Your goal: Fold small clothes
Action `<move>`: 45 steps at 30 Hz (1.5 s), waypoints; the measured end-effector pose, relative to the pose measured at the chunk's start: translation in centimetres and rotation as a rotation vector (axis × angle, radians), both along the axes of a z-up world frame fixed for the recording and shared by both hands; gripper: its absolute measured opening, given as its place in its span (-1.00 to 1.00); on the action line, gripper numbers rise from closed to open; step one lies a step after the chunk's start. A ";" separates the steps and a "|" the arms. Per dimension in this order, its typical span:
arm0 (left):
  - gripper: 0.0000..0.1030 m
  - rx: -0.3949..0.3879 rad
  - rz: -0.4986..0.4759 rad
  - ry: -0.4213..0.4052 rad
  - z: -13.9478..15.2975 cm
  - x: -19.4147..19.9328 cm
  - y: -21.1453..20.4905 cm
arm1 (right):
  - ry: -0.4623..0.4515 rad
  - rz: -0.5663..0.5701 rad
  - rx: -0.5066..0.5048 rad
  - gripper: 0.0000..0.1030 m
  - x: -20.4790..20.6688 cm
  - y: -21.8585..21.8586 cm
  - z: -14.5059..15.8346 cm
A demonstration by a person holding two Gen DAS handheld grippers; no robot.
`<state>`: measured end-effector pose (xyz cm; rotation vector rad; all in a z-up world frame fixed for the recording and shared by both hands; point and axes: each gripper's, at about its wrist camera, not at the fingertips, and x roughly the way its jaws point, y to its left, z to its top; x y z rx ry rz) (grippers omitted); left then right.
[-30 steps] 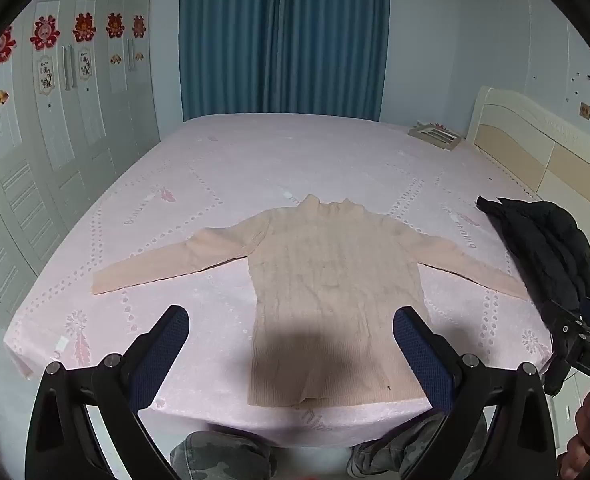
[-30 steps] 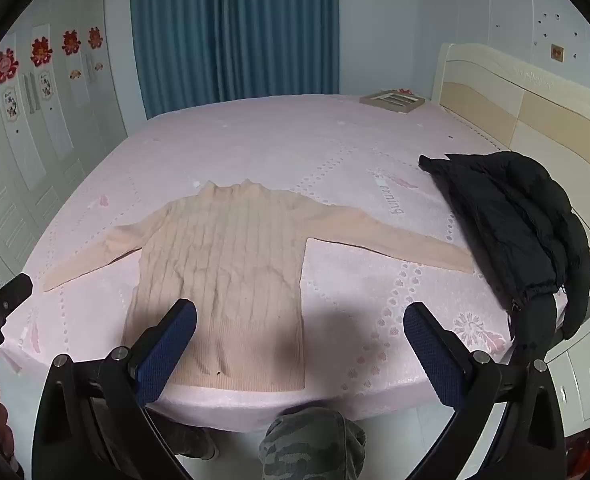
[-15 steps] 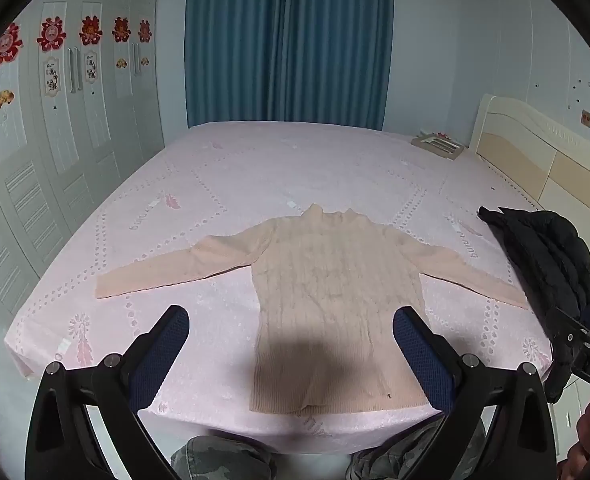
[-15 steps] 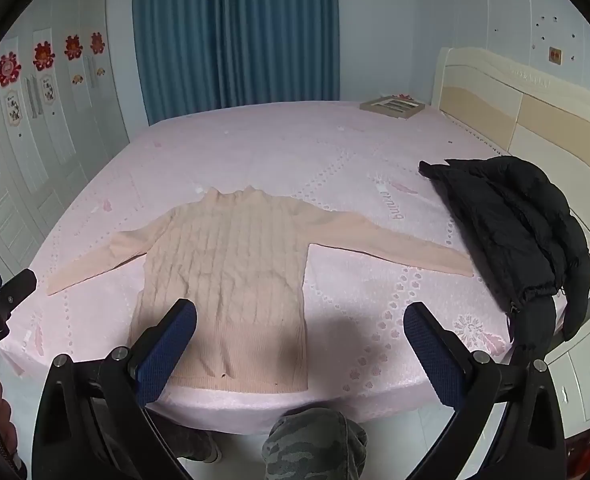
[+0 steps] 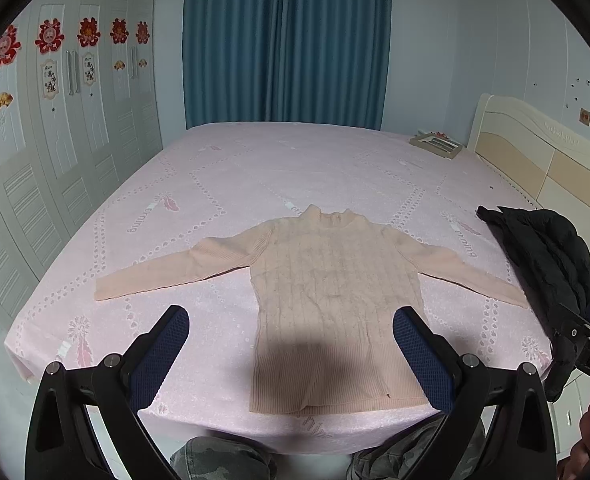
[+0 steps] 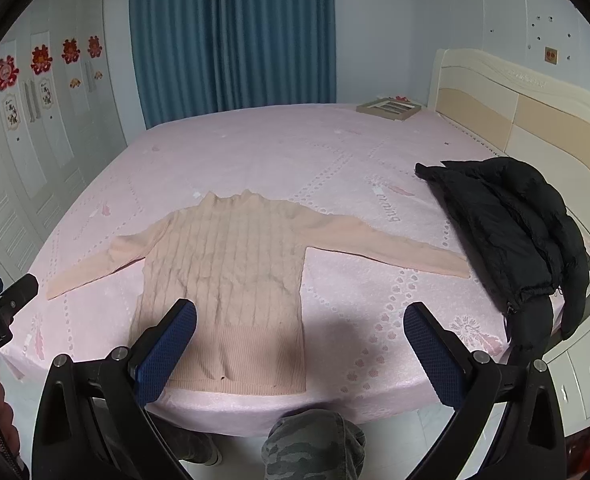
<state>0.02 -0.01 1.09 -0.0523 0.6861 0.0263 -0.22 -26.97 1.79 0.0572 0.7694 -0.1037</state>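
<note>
A small peach ribbed sweater (image 5: 331,292) lies flat and face up on the pink bed (image 5: 255,168), sleeves spread out to both sides, hem at the near edge. It also shows in the right wrist view (image 6: 231,280). My left gripper (image 5: 291,344) is open and empty, held above the near bed edge over the sweater's hem. My right gripper (image 6: 301,340) is open and empty, above the near edge just right of the sweater's body. Each gripper shows at the edge of the other's view.
A black puffer jacket (image 6: 511,232) lies on the bed's right side by the headboard (image 6: 515,120). A flat framed box (image 6: 389,108) sits at the far corner. Wardrobe doors (image 5: 55,140) line the left wall. My knees show below the bed edge.
Both grippers have drawn back and tilted up slightly, so the sweater sits a little lower and farther in both views. Both stay open. The sweater has not moved.
</note>
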 end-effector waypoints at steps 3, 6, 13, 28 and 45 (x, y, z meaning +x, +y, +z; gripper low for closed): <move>1.00 -0.004 0.003 -0.001 0.0 -0.1 0.2 | -0.002 -0.001 0.001 0.98 0.0 0.0 0.0; 1.00 -0.008 0.004 0.001 0.0 -0.1 0.2 | -0.003 0.000 0.001 0.98 -0.1 0.0 -0.1; 1.00 -0.011 0.002 0.002 -0.1 -0.1 0.3 | -0.005 -0.001 -0.001 0.98 -0.2 0.1 -0.1; 1.00 -0.009 0.001 0.008 -0.1 0.0 0.6 | -0.007 0.000 -0.002 0.98 -0.2 0.3 -0.1; 1.00 -0.013 0.001 0.014 -0.2 0.3 0.9 | -0.008 0.002 -0.001 0.98 -0.1 0.5 0.0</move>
